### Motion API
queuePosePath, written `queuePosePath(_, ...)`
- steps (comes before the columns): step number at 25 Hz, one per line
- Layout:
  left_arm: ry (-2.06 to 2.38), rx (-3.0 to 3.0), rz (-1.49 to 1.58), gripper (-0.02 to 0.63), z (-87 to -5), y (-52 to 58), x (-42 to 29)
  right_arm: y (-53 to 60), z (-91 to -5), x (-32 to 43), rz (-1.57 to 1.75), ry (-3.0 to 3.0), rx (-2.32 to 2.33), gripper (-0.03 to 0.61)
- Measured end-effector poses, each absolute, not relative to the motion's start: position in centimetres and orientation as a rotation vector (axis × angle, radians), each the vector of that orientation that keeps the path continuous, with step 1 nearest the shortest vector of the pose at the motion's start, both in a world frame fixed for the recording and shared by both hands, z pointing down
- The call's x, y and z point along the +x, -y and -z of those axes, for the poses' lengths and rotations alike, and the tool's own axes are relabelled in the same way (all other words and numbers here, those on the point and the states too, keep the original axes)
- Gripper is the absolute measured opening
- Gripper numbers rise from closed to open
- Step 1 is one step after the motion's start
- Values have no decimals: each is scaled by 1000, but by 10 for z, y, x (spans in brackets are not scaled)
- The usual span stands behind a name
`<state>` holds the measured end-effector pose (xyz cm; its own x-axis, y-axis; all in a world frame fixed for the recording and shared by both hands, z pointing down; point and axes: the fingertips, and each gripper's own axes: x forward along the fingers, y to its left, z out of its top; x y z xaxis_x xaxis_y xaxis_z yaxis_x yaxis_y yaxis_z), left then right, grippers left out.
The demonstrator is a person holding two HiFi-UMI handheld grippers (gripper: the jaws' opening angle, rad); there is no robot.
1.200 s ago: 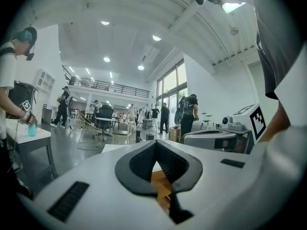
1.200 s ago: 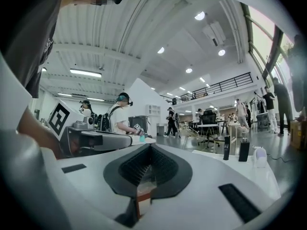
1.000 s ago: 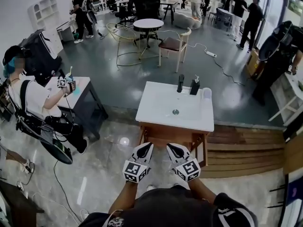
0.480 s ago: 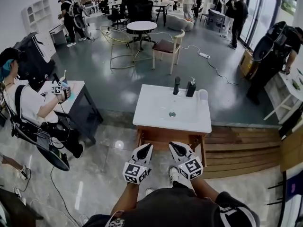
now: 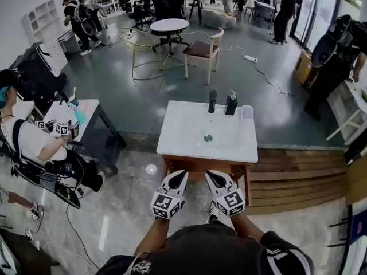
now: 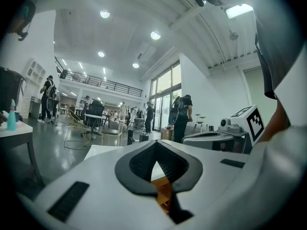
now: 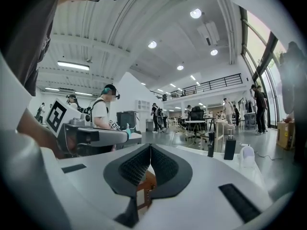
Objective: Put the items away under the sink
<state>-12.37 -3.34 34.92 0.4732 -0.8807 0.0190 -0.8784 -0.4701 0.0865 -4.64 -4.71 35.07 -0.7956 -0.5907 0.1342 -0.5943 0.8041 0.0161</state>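
Note:
A white sink (image 5: 189,145) on a wooden stand is in front of me. At its back edge stand a black faucet (image 5: 213,101), a black soap dispenser (image 5: 231,104) and a white bottle (image 5: 248,113). My left gripper (image 5: 180,175) and right gripper (image 5: 211,176) hover side by side just short of the sink's front edge, both shut and holding nothing. In the left gripper view the jaws (image 6: 156,145) meet at their tips, with the wooden stand showing through the gap below. The right gripper view shows shut jaws (image 7: 150,147), the dispenser (image 7: 230,149) and the bottle (image 7: 246,156).
A seated person (image 5: 34,139) works with grippers at a small table (image 5: 94,116) on the left. A wooden platform (image 5: 292,179) lies to the right of the sink. Behind it are a chair (image 5: 203,49), a round table (image 5: 168,25) and a floor cable (image 5: 269,79).
The sink has come slightly nearer in the head view as both grippers moved forward toward its front edge. The seated person's hands have dropped lower. Both grippers stay shut.

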Motion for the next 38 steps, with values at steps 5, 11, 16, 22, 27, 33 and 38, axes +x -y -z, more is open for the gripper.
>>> queuePosePath(5,1540,2620,0,5,-355,78,-101,92,-357,-27,-58,2859,961,23)
queuePosePath(11,1528,2621,-33,5,-364,147,-67,163,-367,11,-75,2850,987,23)
queuePosePath(16,1514,2609,-81,5,-374,187,-43,203,-375,38,-113,2847,1011,23)
queuePosePath(22,1496,2616,-143,5,-381,232,-14,244,-381,68,-138,2845,1010,23)
queuePosePath(27,1522,2589,-168,5,-383,262,-1,277,-377,90,-181,2863,1050,23)
queuePosePath(33,1578,2547,-193,5,-386,288,-2,307,-376,101,-205,2864,1081,23)
queuePosePath(38,1587,2528,-207,5,-390,310,-9,330,-384,98,-215,2847,1087,23)
